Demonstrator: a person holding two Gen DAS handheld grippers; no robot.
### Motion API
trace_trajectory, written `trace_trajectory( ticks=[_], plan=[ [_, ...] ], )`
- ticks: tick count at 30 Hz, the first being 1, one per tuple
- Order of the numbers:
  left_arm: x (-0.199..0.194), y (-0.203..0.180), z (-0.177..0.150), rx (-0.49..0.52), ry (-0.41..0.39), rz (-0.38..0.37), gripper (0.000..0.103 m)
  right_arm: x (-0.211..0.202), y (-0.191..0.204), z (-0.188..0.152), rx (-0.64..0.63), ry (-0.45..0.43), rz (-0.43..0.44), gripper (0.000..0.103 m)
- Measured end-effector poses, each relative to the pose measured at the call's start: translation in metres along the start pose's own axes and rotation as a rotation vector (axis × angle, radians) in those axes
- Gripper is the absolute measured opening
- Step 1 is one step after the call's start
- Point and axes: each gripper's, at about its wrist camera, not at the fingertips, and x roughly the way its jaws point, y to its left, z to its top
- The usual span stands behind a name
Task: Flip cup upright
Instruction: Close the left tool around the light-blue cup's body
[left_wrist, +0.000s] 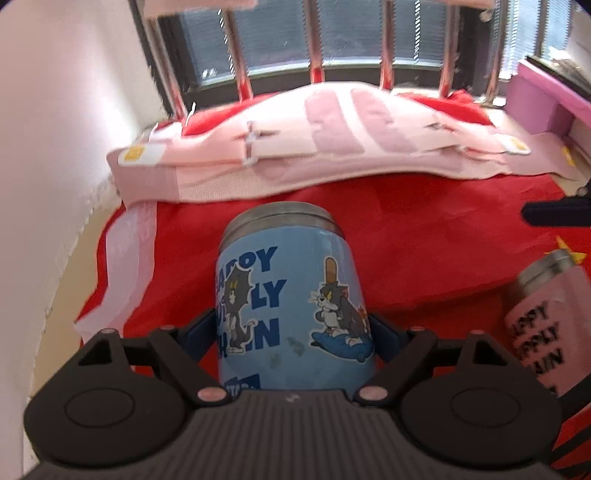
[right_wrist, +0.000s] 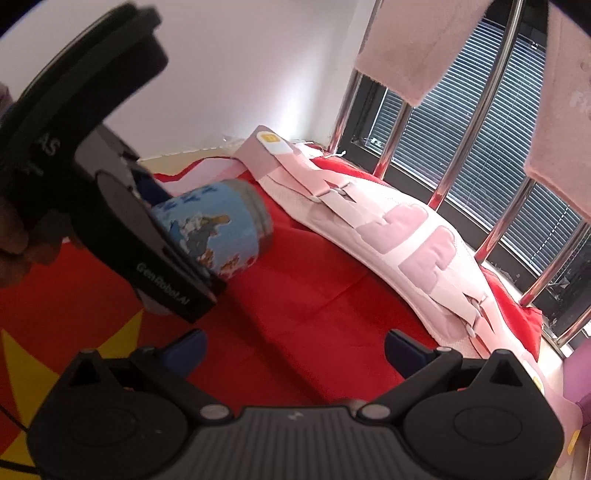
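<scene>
The blue cup (left_wrist: 291, 306) lay gripped between the fingers of your left gripper (left_wrist: 293, 332), its metal rim pointing away from you toward the pink pad (left_wrist: 314, 147) along the far edge of the red cloth (left_wrist: 424, 251). A pink cup (left_wrist: 543, 328) sat near the cloth's right edge.

From the right wrist, your right gripper (right_wrist: 295, 347) stood open over bare red cloth (right_wrist: 314, 295), holding nothing. The blue cup (right_wrist: 218, 229) was tilted on its side in your left gripper (right_wrist: 162, 258), beside the pink pad (right_wrist: 406, 251).
</scene>
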Motion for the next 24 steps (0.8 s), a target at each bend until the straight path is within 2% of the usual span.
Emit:
trace_trajectory(
  ticks=[5,11,18,24],
  plan=[
    [-0.033,-0.009,-0.007,0.019,-0.016,-0.032,0.087,-0.027,0.01,-0.001,0.023,-0.015,-0.003,0.103],
    [-0.104,-0.032,-0.034,0.073,-0.058,-0.095,0.087,-0.087,0.033,-0.013,0.044,-0.043,-0.018,0.103],
    [-0.175,-0.055,-0.103,0.098,-0.064,-0.145,0.087,-0.163,0.077,-0.058,0.076,-0.041,-0.043,0.103],
    [-0.197,-0.07,-0.164,0.079,-0.012,-0.178,0.087,-0.206,0.116,-0.117,0.122,0.003,-0.056,0.103]
  ],
)
